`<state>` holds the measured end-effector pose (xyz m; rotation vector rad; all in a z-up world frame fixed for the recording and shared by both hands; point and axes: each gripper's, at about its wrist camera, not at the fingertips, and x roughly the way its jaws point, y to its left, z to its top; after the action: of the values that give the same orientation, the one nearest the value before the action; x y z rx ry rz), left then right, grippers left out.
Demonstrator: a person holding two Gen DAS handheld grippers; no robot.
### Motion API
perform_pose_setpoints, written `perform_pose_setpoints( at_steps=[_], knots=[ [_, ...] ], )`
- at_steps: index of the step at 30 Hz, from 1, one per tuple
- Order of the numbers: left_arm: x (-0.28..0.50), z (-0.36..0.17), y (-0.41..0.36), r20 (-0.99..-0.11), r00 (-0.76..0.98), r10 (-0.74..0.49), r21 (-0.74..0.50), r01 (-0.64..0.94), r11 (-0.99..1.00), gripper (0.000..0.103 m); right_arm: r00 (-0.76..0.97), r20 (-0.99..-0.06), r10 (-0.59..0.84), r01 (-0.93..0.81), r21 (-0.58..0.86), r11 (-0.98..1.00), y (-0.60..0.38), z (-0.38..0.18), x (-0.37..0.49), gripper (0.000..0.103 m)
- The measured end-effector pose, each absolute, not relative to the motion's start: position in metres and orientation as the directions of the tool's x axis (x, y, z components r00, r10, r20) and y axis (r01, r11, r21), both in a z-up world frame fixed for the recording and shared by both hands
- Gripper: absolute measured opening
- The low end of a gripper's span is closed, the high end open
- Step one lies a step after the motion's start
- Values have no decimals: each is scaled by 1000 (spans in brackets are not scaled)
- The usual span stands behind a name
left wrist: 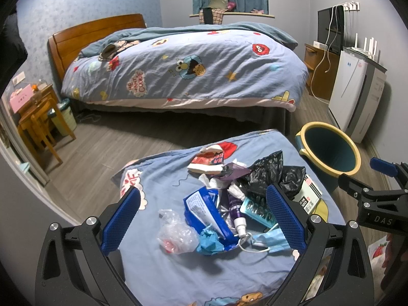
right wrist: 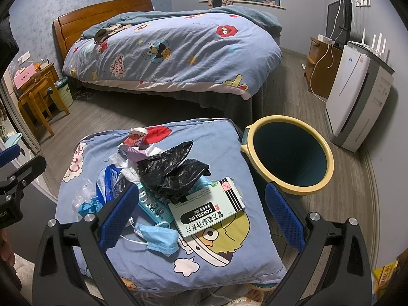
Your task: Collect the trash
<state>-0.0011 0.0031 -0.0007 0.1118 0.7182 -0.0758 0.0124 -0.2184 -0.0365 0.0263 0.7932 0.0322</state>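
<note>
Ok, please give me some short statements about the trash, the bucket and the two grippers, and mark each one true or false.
1. The bucket stands on the floor beside the cushion. True.
2. The black bag is already in the bucket. False: it lies on the cushion in the trash pile.
3. The right gripper holds the medicine box. False: its fingers are open and hold nothing.
4. The left gripper is open above the pile. True.
5. A blue face mask lies on the cushion. True.
</note>
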Motion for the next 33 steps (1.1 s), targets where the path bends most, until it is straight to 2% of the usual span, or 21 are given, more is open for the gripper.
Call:
perform_pose_setpoints(
  at_steps=[4,21,28,33],
  knots=[
    [-3,-1,3,-659,752,-30,76,106,991,98,703,-710,44,-49,13,999,-217,-36,14,97],
    [0,-3,7,-641,767,-22,80,95,992,98,693,-720,19,9,34,999,-220,-41,14,97],
    [22,-26,32,-671,742,6,-4,-12,1000,98,680,-733,-8,32,19,999,-225,-45,41,97],
    [40,-37,50,-685,729,-8,-51,-37,998,98,691,-723,-13,90,69,994,-236,-55,72,97]
  ],
)
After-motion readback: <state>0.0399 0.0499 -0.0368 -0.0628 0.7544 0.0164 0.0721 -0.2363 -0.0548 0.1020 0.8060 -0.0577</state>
